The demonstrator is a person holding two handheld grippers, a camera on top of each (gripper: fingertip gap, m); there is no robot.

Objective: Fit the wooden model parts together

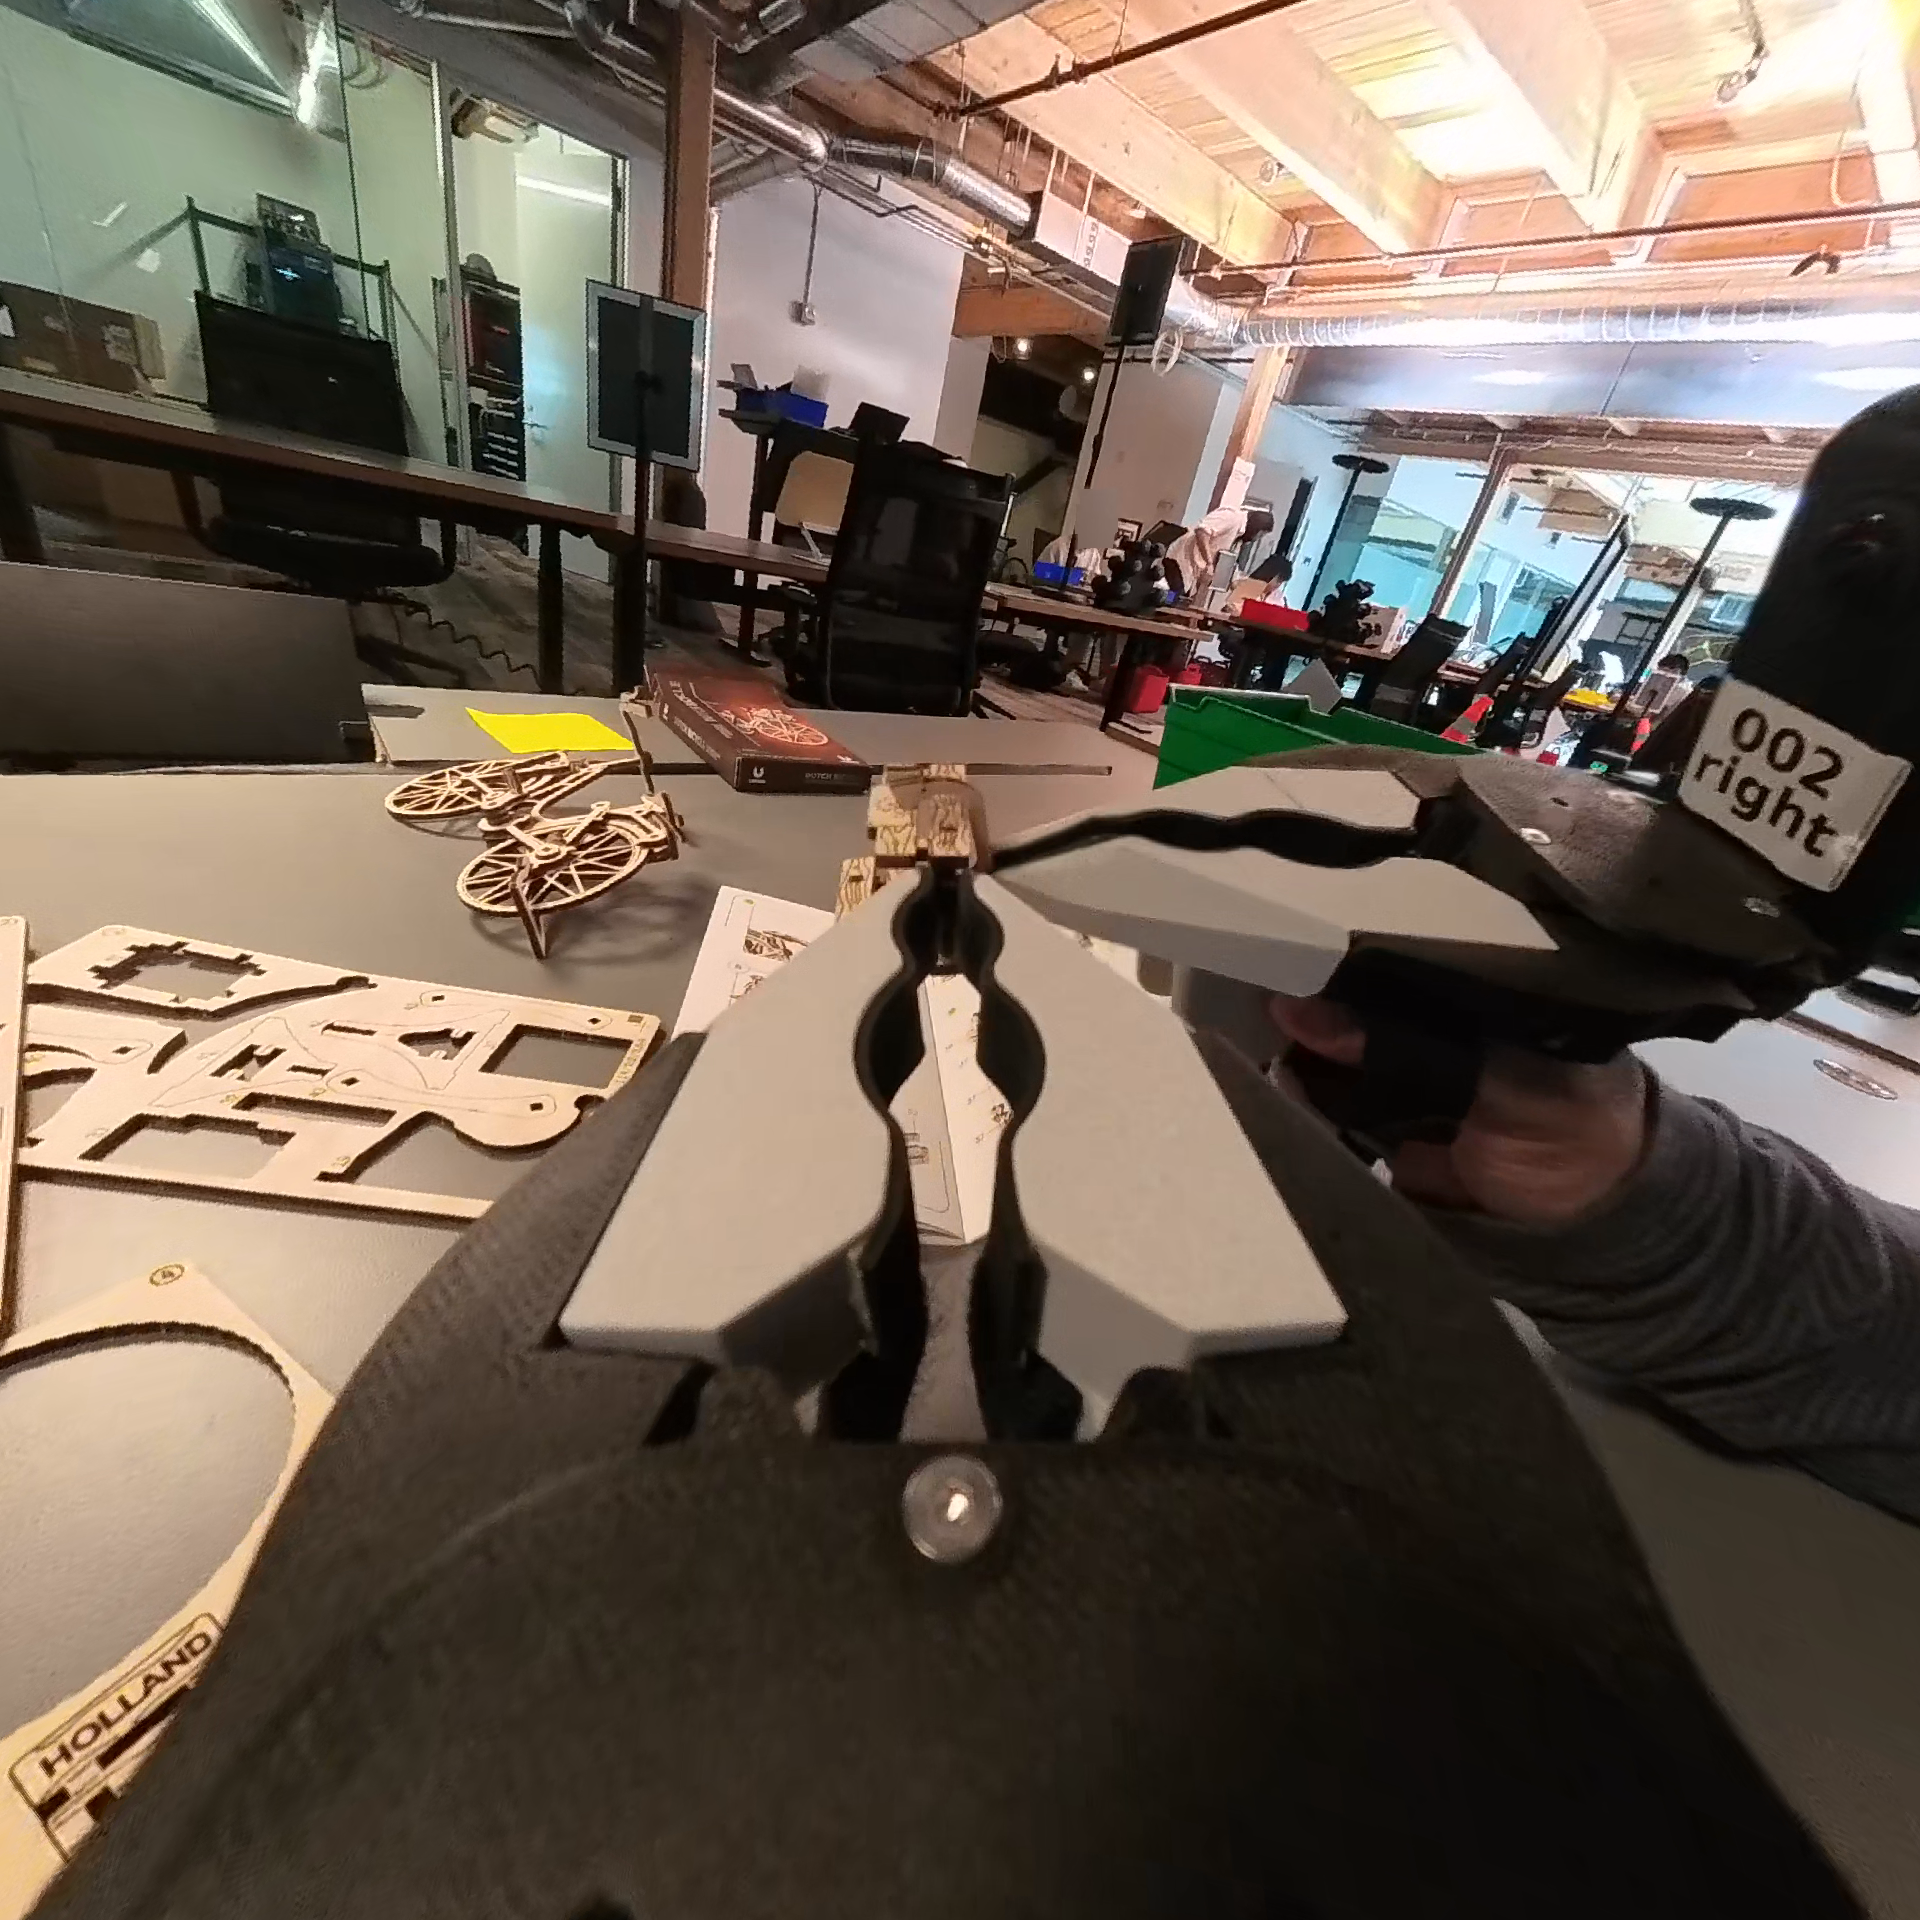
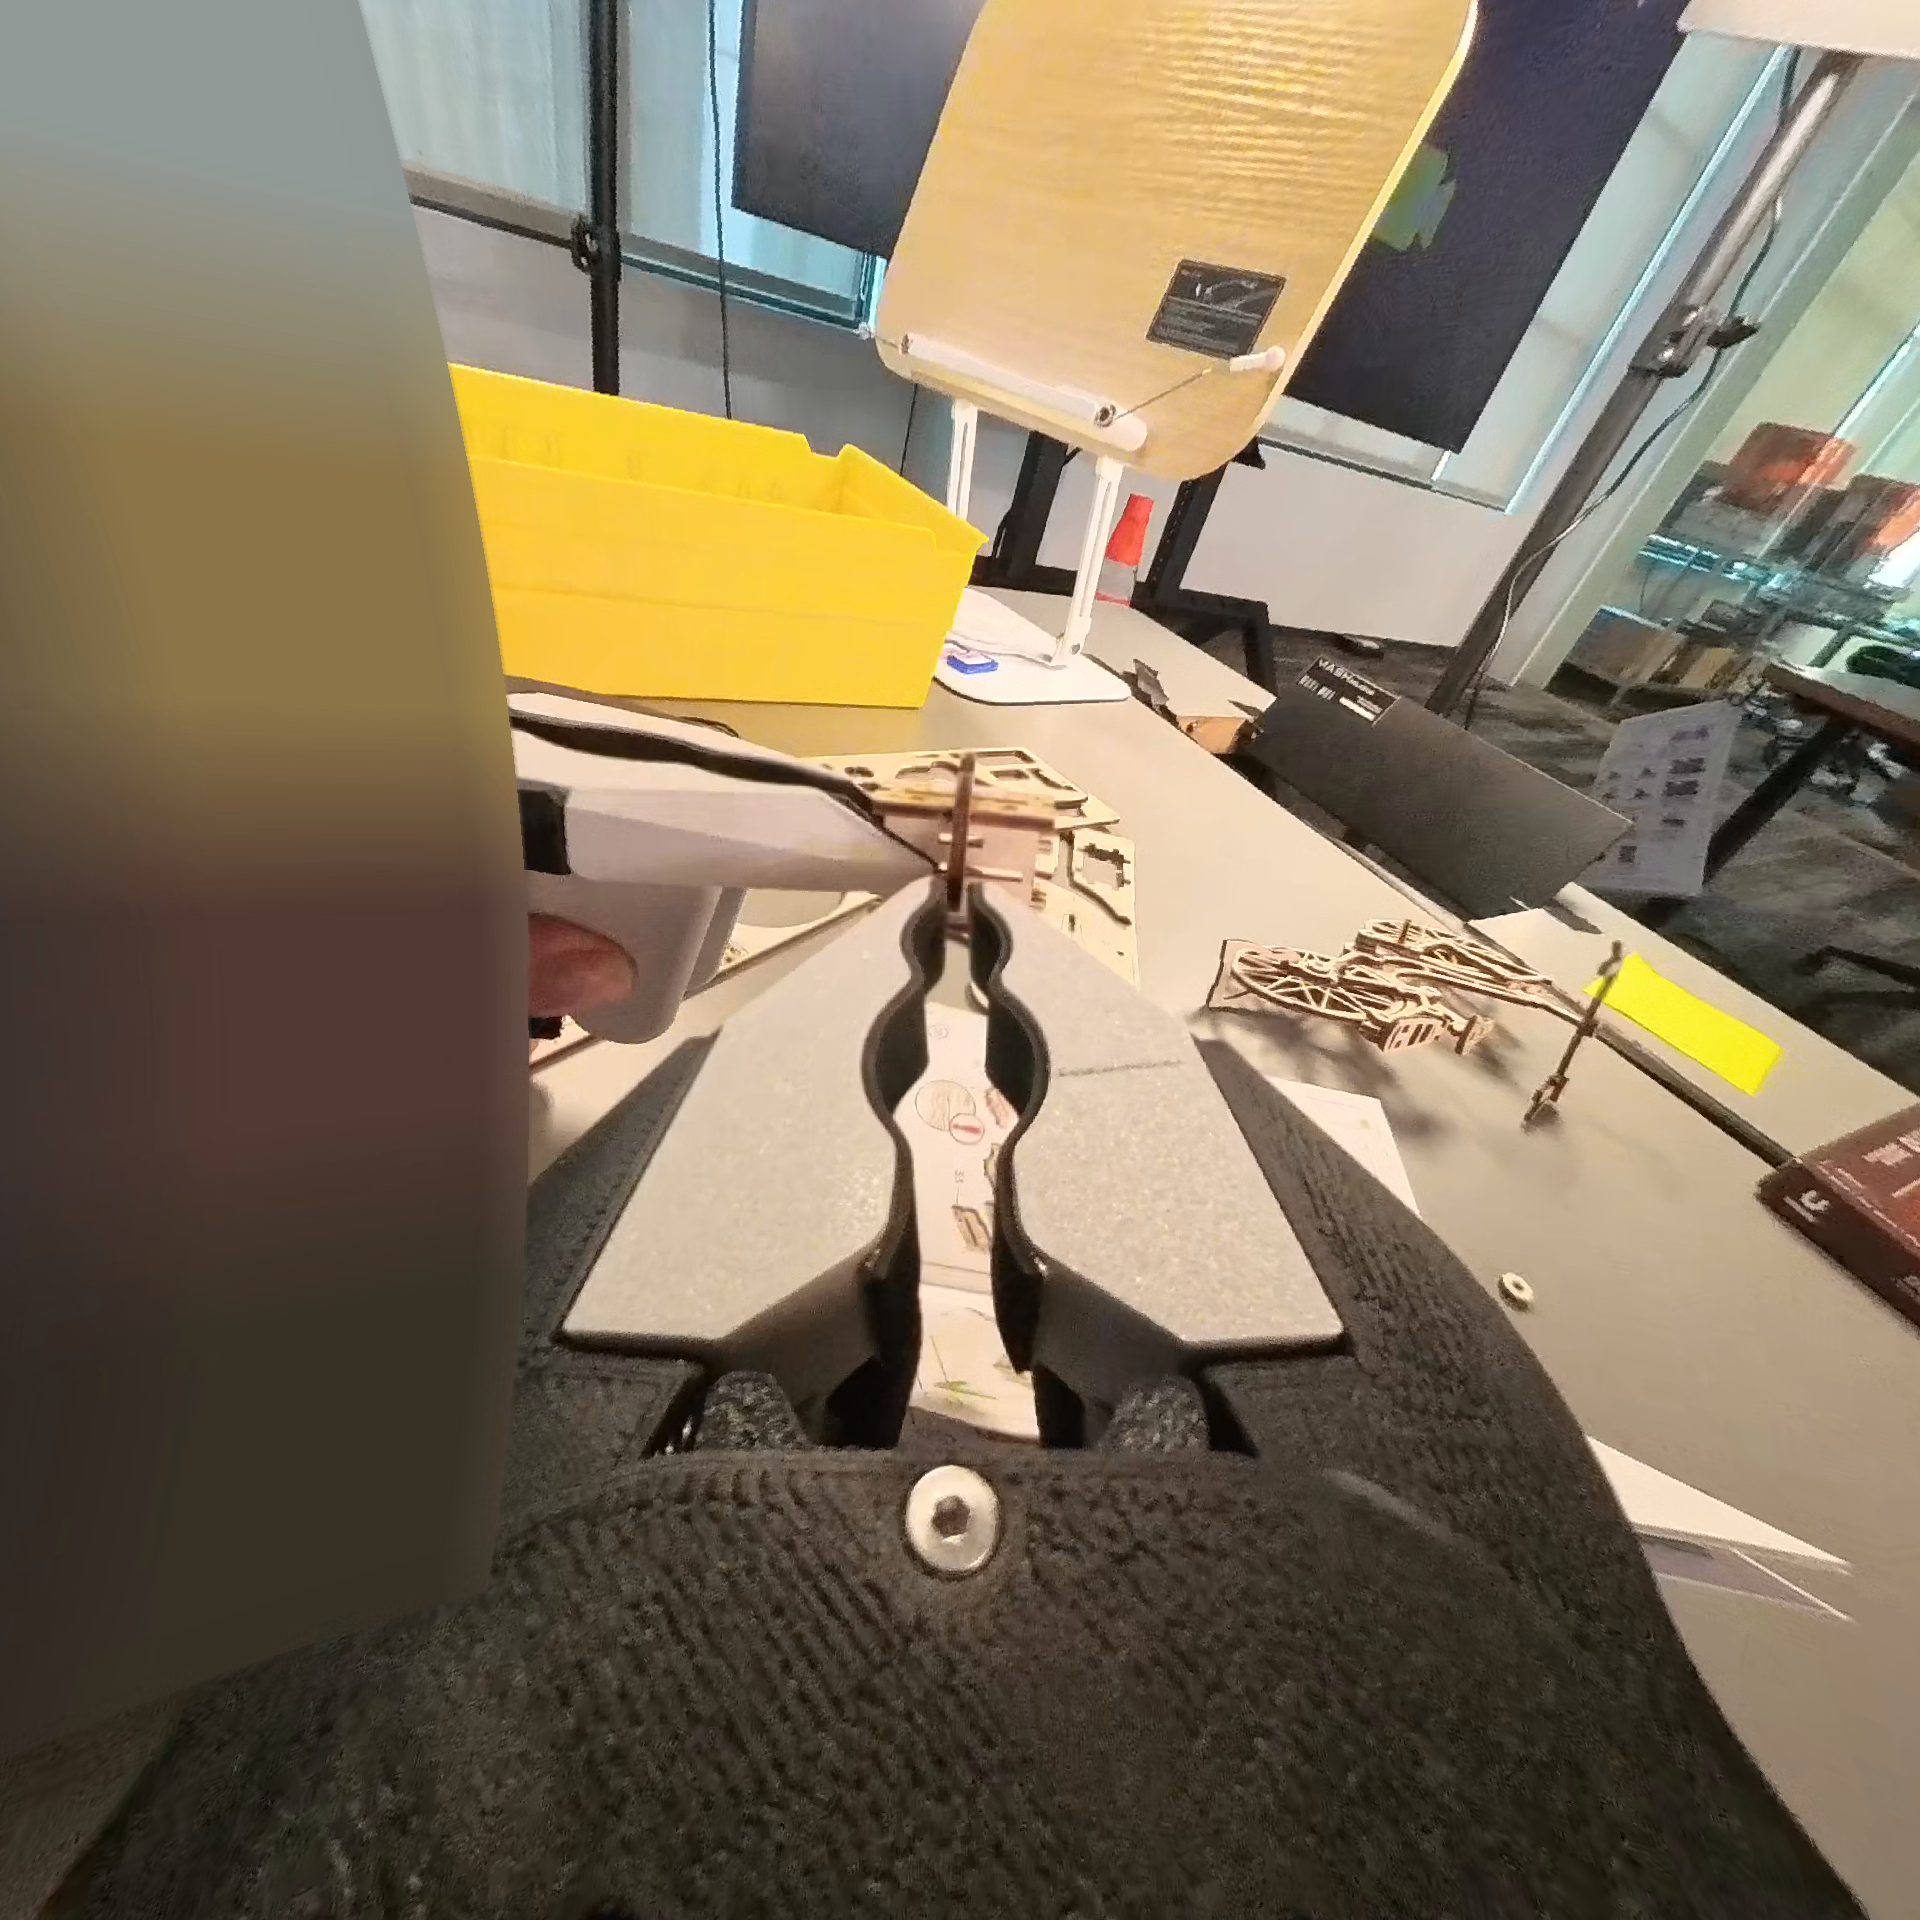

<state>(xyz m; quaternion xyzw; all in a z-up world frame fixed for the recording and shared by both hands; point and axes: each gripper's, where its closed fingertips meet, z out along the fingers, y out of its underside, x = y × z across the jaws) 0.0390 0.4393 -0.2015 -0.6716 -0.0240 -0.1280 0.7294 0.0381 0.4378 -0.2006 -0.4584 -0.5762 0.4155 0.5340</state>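
Note:
Both grippers meet at a small wooden assembly (image 1: 923, 821) held above the grey table (image 1: 260, 831). My left gripper (image 1: 943, 896) is shut on its lower edge. My right gripper (image 1: 1006, 862) comes in from the right, shut, with its tips at the same assembly. In the right wrist view my right gripper (image 2: 954, 906) is shut on a thin upright wooden piece (image 2: 966, 821) that crosses the flat wooden assembly (image 2: 1003, 831). The left gripper (image 2: 902, 844) pinches that assembly from the left. The joint between the two pieces is small and partly hidden.
A finished wooden bicycle model (image 1: 540, 842) (image 2: 1371, 987) stands on the table. Punched wooden sheets (image 1: 291, 1060) lie left, an instruction sheet (image 2: 956, 1122) under the grippers. Around are a dark box (image 1: 758, 738), a green bin (image 1: 1247, 738), a yellow bin (image 2: 707, 561) and a board on a stand (image 2: 1143, 208). My two grippers' fingertips are within a few centimetres of each other. Both grippers' tips are roughly 25 centimetres from the finished wooden bicycle model (image 2: 1371, 987). Look for it in the left wrist view (image 1: 586, 834) too.

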